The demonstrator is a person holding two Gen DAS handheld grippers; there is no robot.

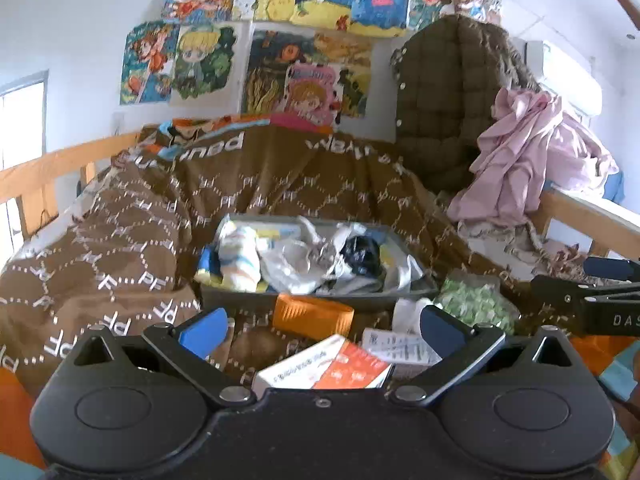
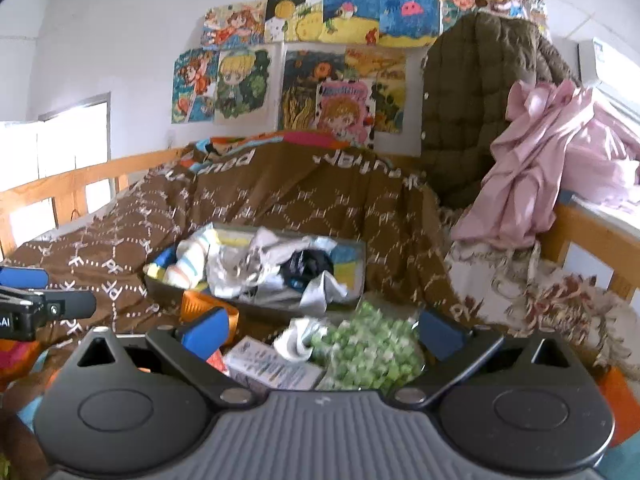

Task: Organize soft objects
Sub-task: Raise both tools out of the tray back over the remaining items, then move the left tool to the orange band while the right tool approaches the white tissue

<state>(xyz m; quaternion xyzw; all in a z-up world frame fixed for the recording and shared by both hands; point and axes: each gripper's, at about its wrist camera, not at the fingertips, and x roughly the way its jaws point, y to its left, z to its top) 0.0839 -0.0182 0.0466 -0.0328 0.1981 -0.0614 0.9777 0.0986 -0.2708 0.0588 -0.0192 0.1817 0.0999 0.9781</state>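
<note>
Right fingers (image 2: 440,334) spread wide, green bag (image 2: 368,348) between, untouched.

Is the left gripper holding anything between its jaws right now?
No, the left gripper is open with nothing between its jaws; the white and orange cardboard box just lies below on the bed.

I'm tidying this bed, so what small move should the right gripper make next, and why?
Probably ease the right gripper down onto the green bag: its jaws are open and empty, the bag lies right between them, outside the gray bin.
</note>
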